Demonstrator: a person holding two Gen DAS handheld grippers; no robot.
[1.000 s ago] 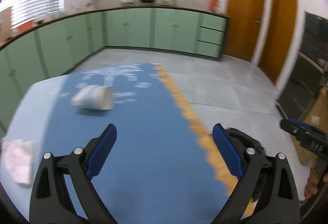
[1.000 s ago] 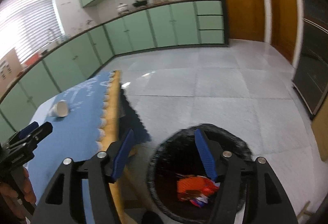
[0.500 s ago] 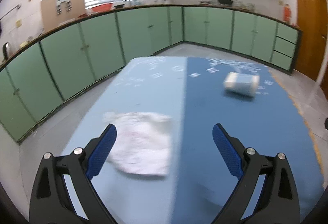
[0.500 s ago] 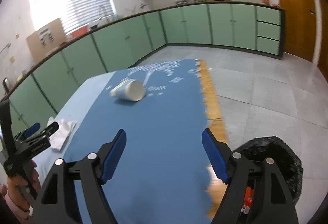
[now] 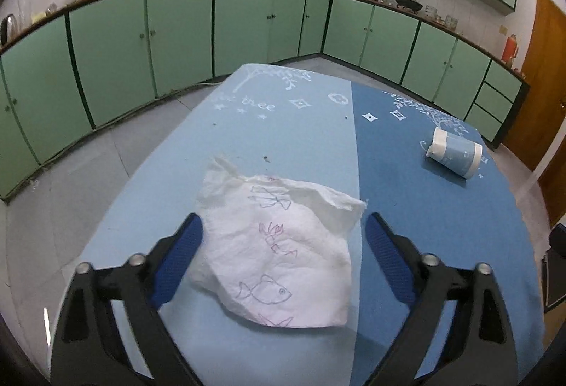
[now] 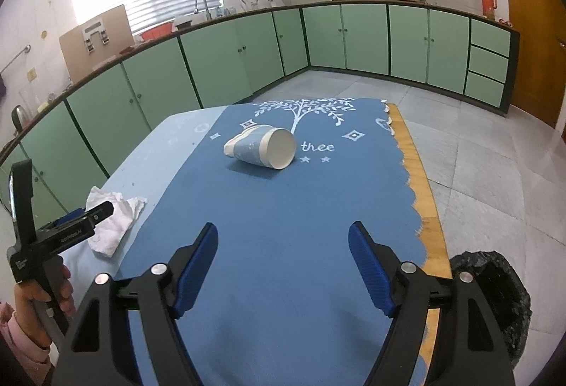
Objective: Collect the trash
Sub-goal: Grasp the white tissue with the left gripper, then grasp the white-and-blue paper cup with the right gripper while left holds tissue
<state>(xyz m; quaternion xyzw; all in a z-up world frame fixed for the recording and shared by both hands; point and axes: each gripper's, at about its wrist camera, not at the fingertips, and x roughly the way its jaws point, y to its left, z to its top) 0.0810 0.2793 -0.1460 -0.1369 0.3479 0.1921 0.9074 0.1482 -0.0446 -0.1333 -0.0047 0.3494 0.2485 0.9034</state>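
A crumpled white napkin [image 5: 276, 244] with small drawings lies on the light-blue part of the table. My left gripper [image 5: 283, 248] is open, its jaws on either side of the napkin, just above it. The napkin also shows in the right wrist view [image 6: 113, 220]. A blue-and-white paper cup [image 6: 261, 147] lies on its side on the dark-blue cloth; it also shows in the left wrist view [image 5: 454, 152]. My right gripper [image 6: 283, 265] is open and empty over the near cloth. A black trash bin [image 6: 495, 301] stands on the floor to the right.
The table [image 6: 417, 174] has a wooden edge on the right side. Green kitchen cabinets [image 6: 353, 39] line the walls behind. The left gripper's body [image 6: 60, 234] and the hand holding it show at the left of the right wrist view.
My left gripper has swung left from the trash bin side and closed in over the napkin. My right gripper has swung from above the bin to over the table, facing the cup.
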